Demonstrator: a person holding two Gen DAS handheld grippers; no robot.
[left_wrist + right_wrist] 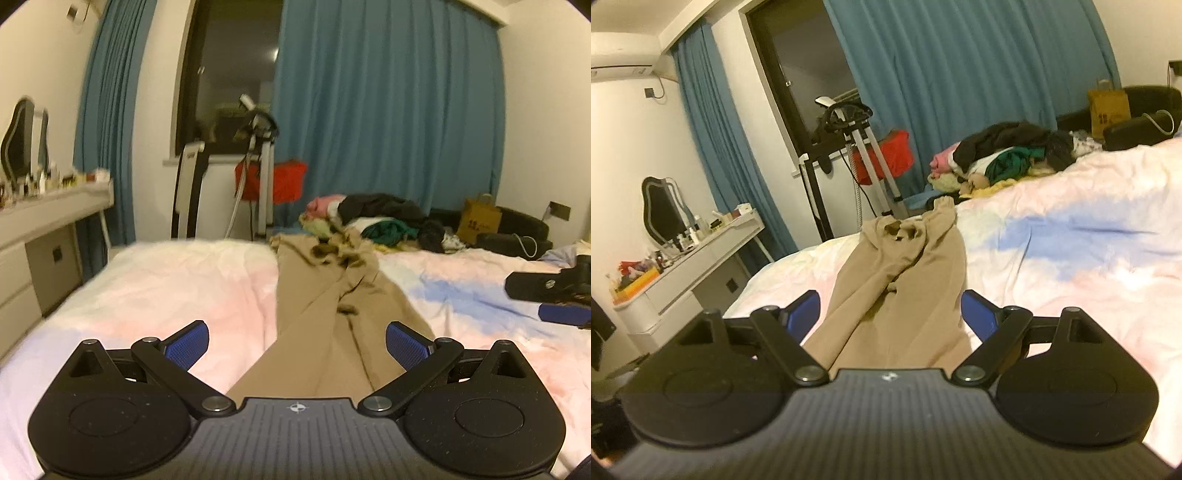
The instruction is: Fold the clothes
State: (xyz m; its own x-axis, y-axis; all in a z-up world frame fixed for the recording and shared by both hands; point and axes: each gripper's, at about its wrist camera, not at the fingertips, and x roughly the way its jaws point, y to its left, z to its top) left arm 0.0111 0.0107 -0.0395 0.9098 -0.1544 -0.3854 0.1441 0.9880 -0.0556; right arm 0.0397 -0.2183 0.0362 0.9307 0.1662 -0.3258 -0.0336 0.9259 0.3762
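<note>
A pair of tan trousers [325, 302] lies stretched lengthwise on the bed, legs toward me, waist toward the far edge. My left gripper [297, 347] is open, its blue pads [186, 349] wide apart above the near trouser legs. My right gripper [890, 314] is also open, over the trousers [905, 273] in the right wrist view, with its blue pads [975, 310] either side of the cloth. The right gripper also shows at the right edge of the left wrist view [554, 299], low over the bedsheet.
The bed has a pink, white and blue sheet [177, 288]. A pile of mixed clothes [373, 218] lies at its far edge, also in the right wrist view [1004, 155]. A white dressing table [48, 218] stands left. A metal stand [264, 173] and blue curtains [388, 110] are behind.
</note>
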